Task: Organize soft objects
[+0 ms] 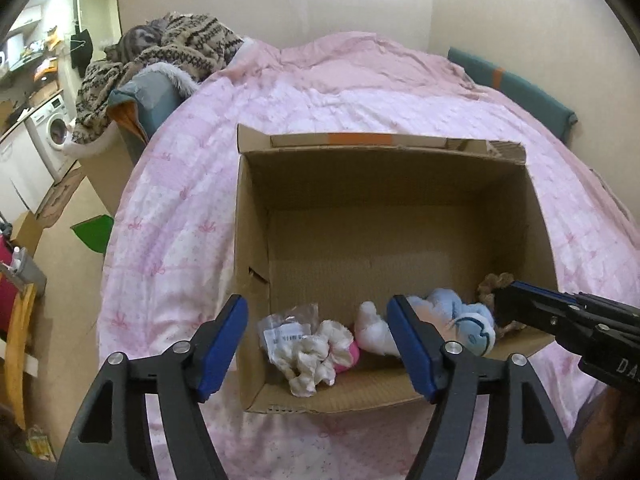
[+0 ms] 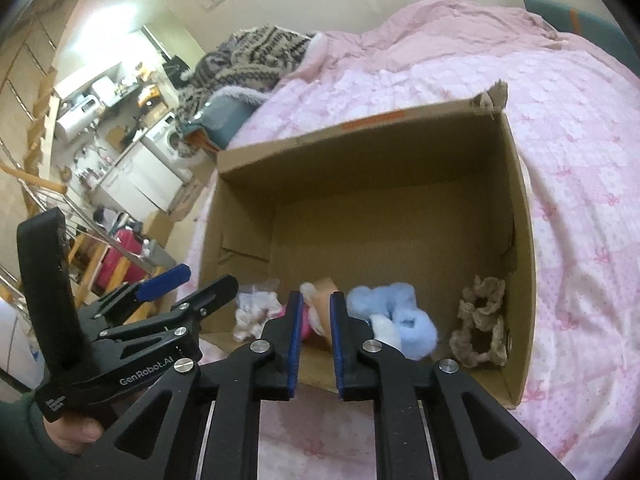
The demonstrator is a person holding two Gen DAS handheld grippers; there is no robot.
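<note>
Left tongs (image 1: 318, 346) are seen spread wide, nothing gripped, at the lower centre over the cardboard box (image 1: 256, 216). Right tongs (image 2: 315, 344) are held narrowly parted, empty. Below them, along the box's near wall, a white scrunchie (image 1: 316, 356), blue plush (image 2: 394, 312) and brown scrunchie (image 2: 480, 320) are laid, on the pink bed (image 2: 580, 184).

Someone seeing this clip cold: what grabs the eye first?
An open cardboard box sits on a pink bedspread, soft things bunched along its near wall: a white scrunchie, a light blue plush, a tan scrunchie. The left gripper and right gripper frame it, holding nothing.
</note>
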